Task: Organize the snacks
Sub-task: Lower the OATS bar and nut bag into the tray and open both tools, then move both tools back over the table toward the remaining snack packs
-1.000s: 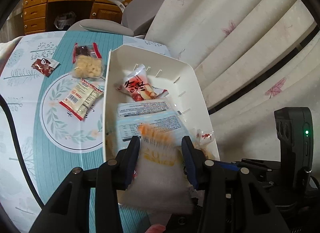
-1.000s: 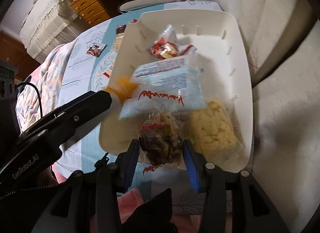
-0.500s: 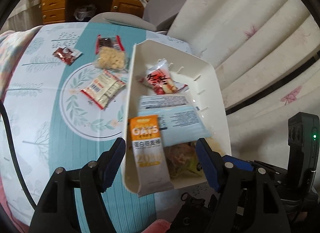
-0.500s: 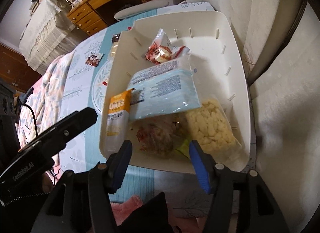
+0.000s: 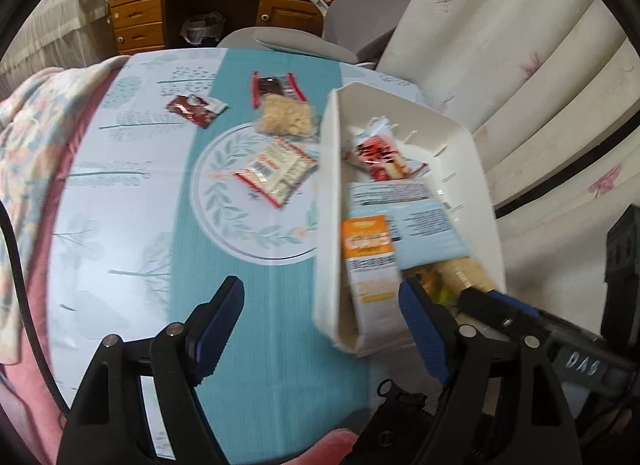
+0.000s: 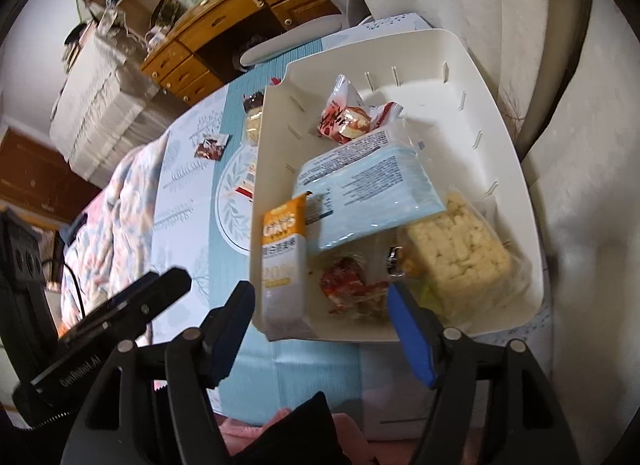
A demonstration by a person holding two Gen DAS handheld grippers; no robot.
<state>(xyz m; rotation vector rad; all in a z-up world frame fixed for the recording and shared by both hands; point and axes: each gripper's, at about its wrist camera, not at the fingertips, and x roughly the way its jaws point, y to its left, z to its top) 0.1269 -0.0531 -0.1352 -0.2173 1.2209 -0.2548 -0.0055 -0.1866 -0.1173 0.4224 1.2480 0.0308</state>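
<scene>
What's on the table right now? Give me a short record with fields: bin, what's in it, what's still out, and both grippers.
bin: white bin on the table
in bin: oat bar, blue pack, red-and-white packet, yellow puffs bag, red snack bag
still out: three packets and a small red sachet
left gripper: opening, holding nothing
right gripper: opening, holding nothing

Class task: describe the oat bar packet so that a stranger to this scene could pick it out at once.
Find the cream plastic bin on the teal tablecloth. Along its left wall lies a slim orange-and-white oat bar packet, beside the pale blue packet. Only it has an orange top.
</scene>
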